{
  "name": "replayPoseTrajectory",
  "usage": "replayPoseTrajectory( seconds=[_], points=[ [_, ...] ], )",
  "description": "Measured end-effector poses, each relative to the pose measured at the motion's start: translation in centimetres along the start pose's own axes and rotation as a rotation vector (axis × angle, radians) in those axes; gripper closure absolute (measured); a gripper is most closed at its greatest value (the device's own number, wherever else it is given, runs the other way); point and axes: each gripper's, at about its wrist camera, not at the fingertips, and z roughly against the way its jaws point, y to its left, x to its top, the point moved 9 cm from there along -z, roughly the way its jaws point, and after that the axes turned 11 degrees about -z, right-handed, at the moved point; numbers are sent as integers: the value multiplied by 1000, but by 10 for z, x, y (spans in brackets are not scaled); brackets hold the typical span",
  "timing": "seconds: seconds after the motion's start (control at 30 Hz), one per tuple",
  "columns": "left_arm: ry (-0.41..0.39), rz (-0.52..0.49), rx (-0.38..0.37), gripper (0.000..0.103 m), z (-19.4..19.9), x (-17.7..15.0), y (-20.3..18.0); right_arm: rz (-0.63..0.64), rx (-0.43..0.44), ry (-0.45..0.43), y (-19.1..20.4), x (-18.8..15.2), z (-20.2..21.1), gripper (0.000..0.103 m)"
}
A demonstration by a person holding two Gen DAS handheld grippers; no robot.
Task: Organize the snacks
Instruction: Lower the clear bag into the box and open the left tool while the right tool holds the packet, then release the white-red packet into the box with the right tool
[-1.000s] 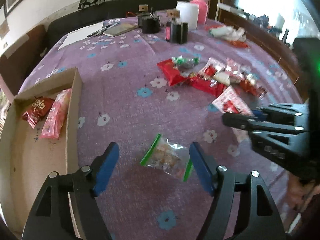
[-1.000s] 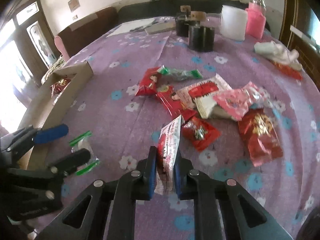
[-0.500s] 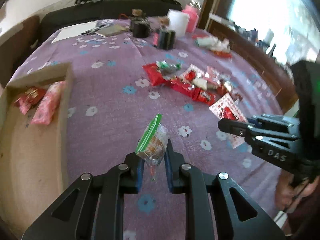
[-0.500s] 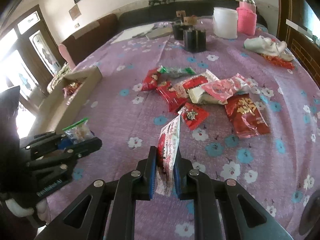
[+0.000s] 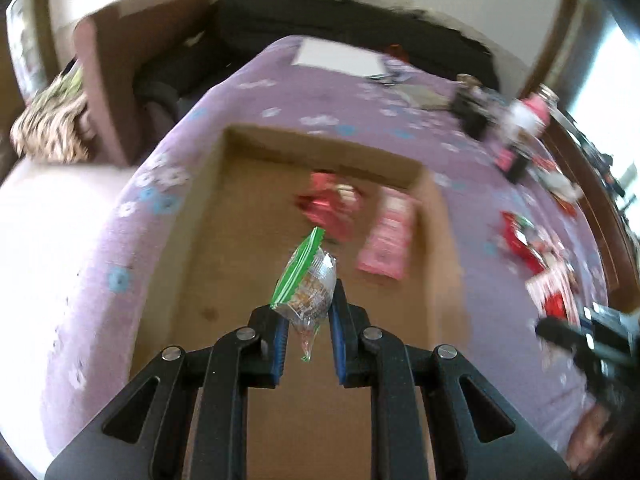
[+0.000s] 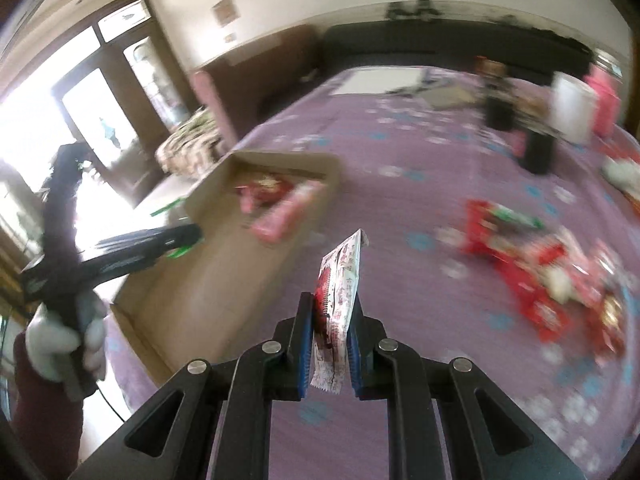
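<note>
My left gripper point(image 5: 307, 312) is shut on a clear snack bag with a green strip point(image 5: 308, 280), held above the cardboard box point(image 5: 224, 248). Inside the box lie a red packet point(image 5: 326, 204) and a pink packet point(image 5: 386, 240). My right gripper point(image 6: 332, 316) is shut on a white and red snack packet point(image 6: 340, 284), held upright over the purple tablecloth just right of the cardboard box point(image 6: 224, 280). In the right wrist view the left gripper point(image 6: 188, 236) reaches over the box from the left, held by a gloved hand point(image 6: 60, 344). The frames are blurred.
A heap of red snack packets point(image 6: 532, 268) lies on the flowered purple tablecloth point(image 6: 420, 184) to the right. Black cups point(image 6: 536, 148), a white container point(image 6: 570, 108), a pink bottle point(image 6: 604, 96) and a sheet of paper point(image 5: 340, 56) stand at the far end. A chair point(image 5: 112, 88) stands beyond the table's left edge.
My left gripper closed on the green-striped bag, lifted it off the cloth and carried it left over the box. The right gripper, still holding its packet, swung left toward the box.
</note>
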Motion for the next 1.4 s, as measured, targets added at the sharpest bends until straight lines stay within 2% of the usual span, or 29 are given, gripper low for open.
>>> replayPoseTrajectory(
  seconds=[0.13,0.23,0.47,0.5,0.57,0.7,0.8,0.9,0.97,1.0,1.07,1.1,1.2,1.27,1.33,1.4],
  points=[
    [22,26,12,87,-22,11,18,33,48,56,44,6,-37,88],
    [35,27,19,87,-36,20,24,52,52,92,67,9,-64,88],
    [59,58,52,85,-57,28,42,70,52,155,93,7,-112,88],
    [55,64,44,85,-57,29,42,72,56,157,95,7,-115,86],
    [60,85,10,77,-57,29,41,80,55,141,96,9,-116,85],
    [62,110,-3,70,-51,28,38,84,69,114,93,13,-105,65],
    [37,135,-3,70,-38,28,38,76,69,53,77,25,-79,64],
    [0,160,7,70,-17,26,40,29,42,-12,43,39,-49,59],
    [-29,172,16,70,0,23,39,-18,-42,-67,1,54,-32,58],
    [-45,172,11,69,9,21,35,-48,-110,-88,-28,61,-27,58],
    [-79,174,-24,52,25,16,24,-110,-229,-111,-76,75,-23,56],
    [-94,177,-41,49,31,15,17,-141,-271,-120,-101,82,-24,56],
    [-122,142,-106,46,45,12,-15,-169,-375,-84,-150,93,-41,55],
    [-129,99,-146,46,51,9,-41,-202,-375,-33,-167,92,-61,55],
    [-128,51,-161,46,54,5,-61,-228,-334,6,-168,83,-69,69],
    [-126,18,-169,46,54,2,-75,-231,-310,20,-162,75,-68,78]
  ],
)
